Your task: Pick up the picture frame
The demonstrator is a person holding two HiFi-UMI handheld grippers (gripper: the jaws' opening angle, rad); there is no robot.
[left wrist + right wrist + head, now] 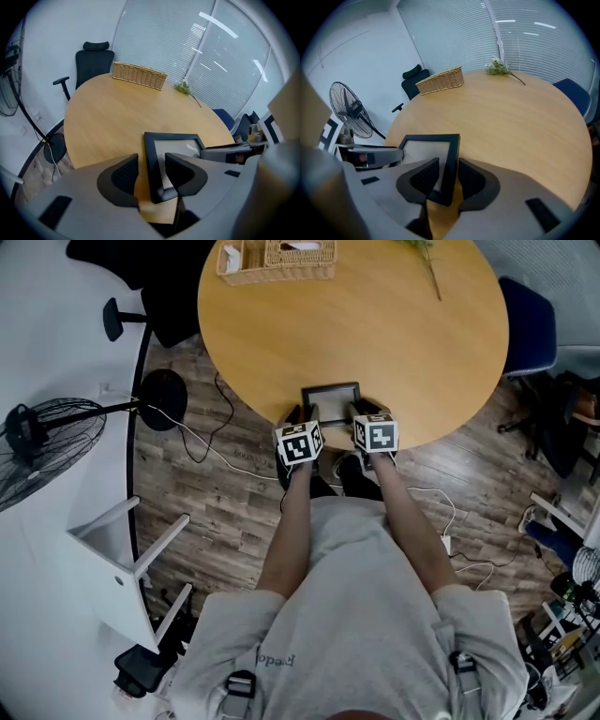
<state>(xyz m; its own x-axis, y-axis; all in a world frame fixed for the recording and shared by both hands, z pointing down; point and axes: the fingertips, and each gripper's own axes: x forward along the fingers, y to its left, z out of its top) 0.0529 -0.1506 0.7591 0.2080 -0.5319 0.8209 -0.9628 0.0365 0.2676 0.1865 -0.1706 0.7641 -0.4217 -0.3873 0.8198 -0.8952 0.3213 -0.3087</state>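
The picture frame [331, 401] lies flat at the near edge of the round table [375, 324], directly in front of the person. In the head view the left gripper [294, 418] and right gripper [371, 412] come down on it from the table's edge, one at each side, probably so that the flat frame can be raised evenly by its two side rails. In the left gripper view the pads [125, 172] stand well apart and straddle the frame's left rail. Bare tabletop shows between the outer pad and the rail, so nothing is clamped yet. A wicker basket [139, 75] sits at the table's far edge, well clear. In the right gripper view the jaws are much narrower and enclose the right rail. The outer pad [469, 180] sits against the rail's outside face, while a thin sliver of the white insert shows beside the inner pad, so this reads as a grip about to form, not one made. The frame rests on the table, not lifted.
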